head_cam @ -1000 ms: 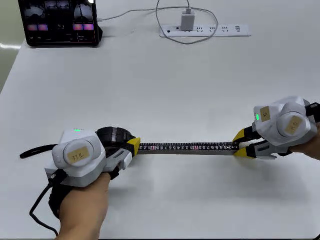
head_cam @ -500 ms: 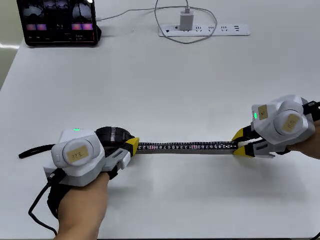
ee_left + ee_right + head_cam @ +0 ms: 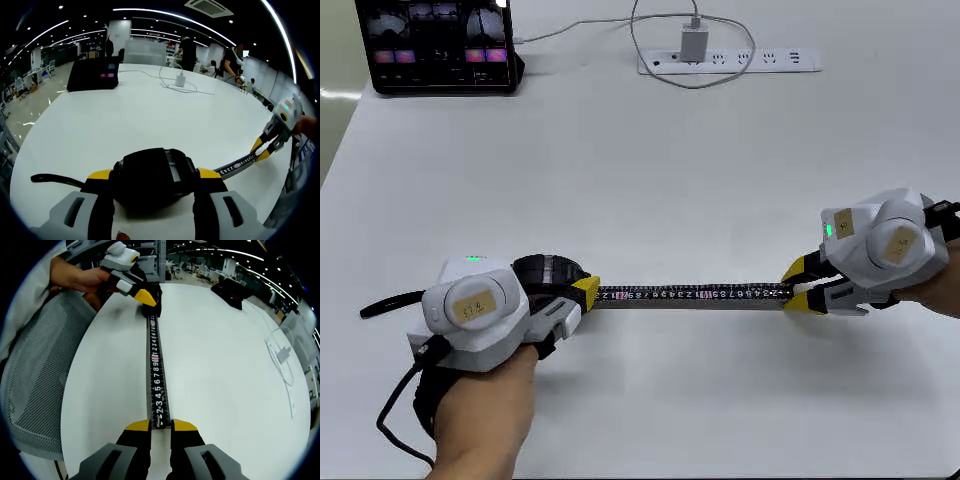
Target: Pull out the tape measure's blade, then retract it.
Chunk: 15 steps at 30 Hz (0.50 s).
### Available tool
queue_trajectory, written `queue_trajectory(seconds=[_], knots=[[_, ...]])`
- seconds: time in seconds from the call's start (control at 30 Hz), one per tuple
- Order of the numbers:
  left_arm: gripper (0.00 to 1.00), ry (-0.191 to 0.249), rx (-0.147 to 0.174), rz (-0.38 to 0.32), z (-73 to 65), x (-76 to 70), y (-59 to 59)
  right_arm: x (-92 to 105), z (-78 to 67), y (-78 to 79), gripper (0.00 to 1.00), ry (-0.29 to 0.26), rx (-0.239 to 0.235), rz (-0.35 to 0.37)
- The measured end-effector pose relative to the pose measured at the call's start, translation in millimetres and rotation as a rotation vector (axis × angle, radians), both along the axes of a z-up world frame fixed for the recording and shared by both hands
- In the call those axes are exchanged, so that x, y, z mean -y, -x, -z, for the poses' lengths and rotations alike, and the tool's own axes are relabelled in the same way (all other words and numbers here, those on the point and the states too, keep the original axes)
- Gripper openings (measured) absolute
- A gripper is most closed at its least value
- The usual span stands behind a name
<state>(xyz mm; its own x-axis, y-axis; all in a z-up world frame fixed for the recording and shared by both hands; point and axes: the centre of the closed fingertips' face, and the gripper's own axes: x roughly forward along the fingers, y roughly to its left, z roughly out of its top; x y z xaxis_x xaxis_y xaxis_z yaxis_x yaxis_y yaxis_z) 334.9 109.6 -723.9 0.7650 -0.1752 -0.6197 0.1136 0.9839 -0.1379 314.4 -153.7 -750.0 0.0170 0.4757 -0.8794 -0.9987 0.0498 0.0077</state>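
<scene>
Barely any change over the last second: the right tongs (image 3: 798,287) have drifted maybe a touch toward the left side, and the exposed blade (image 3: 695,294) looks about the same length, possibly slightly shorter; the camera shifts too, so it's hard to be sure. My read: the pull-out is done or at its limit and the retract half is just starting or about to, with most of the blade yet to go back in. The left tongs (image 3: 155,176) are closed around the black tape measure case (image 3: 548,272), one jaw on each side of it, with the case sitting on the white tabletop (image 3: 670,180) at left. The blade runs out of the case flat and straight along the tabletop to the right, numbers up. The right tongs are pinched nearly shut on the blade's free end, yellow tips on either side of it. The case's black strap (image 3: 385,303) trails to the left, behind the left tongs.
</scene>
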Motion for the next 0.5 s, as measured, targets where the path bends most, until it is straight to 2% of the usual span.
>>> queue_trajectory(seconds=[0.5], knots=[[0.59, 0.024, 0.000, 0.002, 0.9, 0.5, -0.8, -18.1, -1.2, -1.9, 0.10, -0.026, 0.002, -0.019]])
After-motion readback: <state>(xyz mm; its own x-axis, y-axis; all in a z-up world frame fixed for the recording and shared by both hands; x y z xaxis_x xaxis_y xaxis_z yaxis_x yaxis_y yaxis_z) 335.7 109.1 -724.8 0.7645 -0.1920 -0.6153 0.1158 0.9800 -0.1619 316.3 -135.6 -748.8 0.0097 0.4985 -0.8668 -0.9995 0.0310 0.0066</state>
